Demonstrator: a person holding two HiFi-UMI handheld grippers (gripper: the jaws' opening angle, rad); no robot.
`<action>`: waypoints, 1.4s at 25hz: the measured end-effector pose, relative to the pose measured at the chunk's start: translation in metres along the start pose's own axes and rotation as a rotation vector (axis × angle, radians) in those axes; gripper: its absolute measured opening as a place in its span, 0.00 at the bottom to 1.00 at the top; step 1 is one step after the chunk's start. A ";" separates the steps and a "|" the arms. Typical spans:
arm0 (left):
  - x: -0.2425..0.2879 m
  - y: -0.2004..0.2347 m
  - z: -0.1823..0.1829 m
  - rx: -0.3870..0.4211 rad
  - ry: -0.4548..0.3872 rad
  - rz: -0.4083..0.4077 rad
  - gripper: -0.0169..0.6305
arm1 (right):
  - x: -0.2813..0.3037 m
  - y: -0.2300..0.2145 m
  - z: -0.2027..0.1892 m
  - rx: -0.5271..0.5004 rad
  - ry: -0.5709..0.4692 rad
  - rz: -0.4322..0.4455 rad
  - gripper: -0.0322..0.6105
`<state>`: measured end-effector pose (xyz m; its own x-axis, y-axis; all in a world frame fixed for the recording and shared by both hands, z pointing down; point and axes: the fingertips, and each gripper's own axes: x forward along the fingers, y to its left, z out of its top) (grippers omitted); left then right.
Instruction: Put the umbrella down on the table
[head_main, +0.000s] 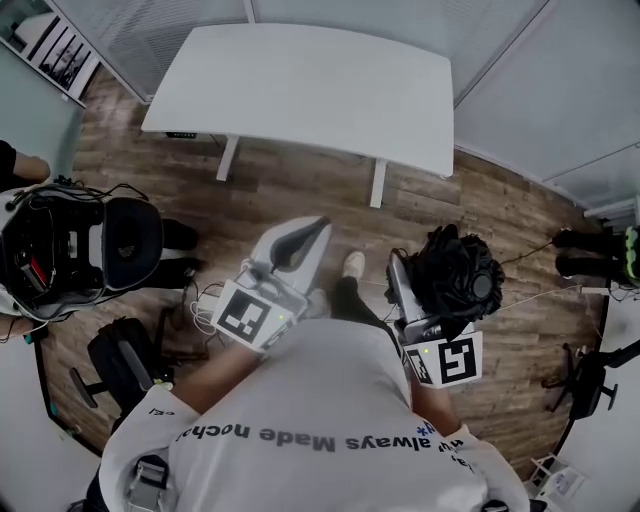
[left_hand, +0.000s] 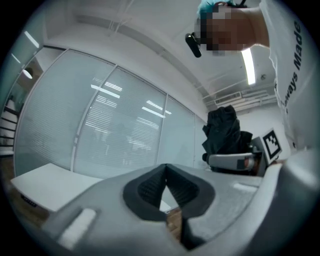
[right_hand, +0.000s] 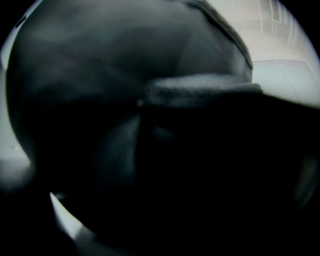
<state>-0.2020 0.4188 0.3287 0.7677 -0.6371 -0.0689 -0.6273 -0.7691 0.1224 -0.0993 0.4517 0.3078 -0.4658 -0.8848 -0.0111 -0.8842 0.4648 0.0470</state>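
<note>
We log the right gripper (head_main: 415, 292) seemingly clamped on the bunched black fabric umbrella (head_main: 462, 275); its view is dark. The left gripper (head_main: 300, 235) is closed and empty. The white rectangular table (head_main: 300, 85) lies well ahead.

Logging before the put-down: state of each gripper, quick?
Left gripper: closed, empty.
Right gripper: closed on the umbrella.
</note>
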 end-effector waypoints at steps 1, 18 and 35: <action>0.004 0.005 0.001 -0.003 -0.003 0.004 0.03 | 0.005 -0.003 -0.001 0.001 0.000 0.002 0.41; 0.172 0.051 0.009 0.022 -0.001 -0.013 0.03 | 0.082 -0.155 -0.005 0.027 -0.010 -0.017 0.41; 0.322 0.078 -0.010 0.017 0.012 0.020 0.03 | 0.134 -0.298 -0.021 0.028 0.004 -0.002 0.41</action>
<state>-0.0022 0.1540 0.3256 0.7567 -0.6515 -0.0545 -0.6442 -0.7573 0.1072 0.1023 0.1942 0.3131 -0.4639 -0.8858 -0.0069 -0.8858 0.4638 0.0189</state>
